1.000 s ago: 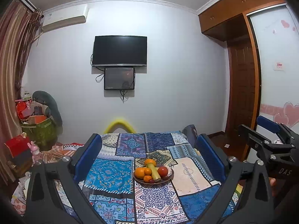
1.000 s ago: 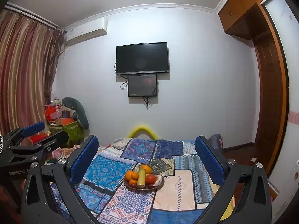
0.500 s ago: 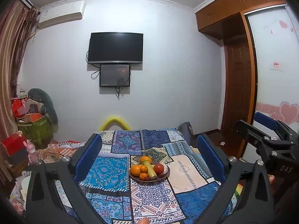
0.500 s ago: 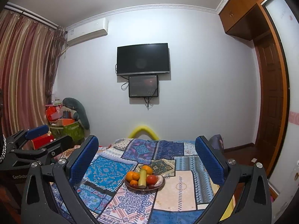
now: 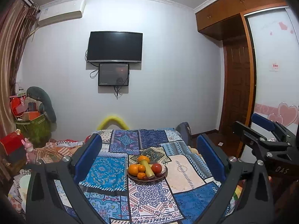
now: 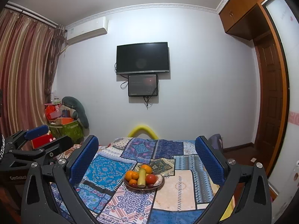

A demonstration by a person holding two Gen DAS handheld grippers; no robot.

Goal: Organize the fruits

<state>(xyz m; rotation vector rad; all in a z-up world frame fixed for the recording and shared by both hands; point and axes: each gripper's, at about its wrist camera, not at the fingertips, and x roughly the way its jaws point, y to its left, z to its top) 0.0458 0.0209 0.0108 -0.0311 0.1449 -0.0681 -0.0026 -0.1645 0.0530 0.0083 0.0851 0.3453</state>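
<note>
Both left tongs [image 5: 149,156] and right tongs [image 6: 147,155], blue-padded, gape wide and empty above the patchwork-clothed desk [image 5: 153,199], where round oranges, a tomato and a pale cylinder fill a shallow dish [image 5: 147,170] at 12 o'clock.

Both wrist views face the fruit plate [image 5: 147,175] [image 6: 143,183], well back

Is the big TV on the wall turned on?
Off. The black flat wall-mounted television has a dark, blank screen in both views.
</note>
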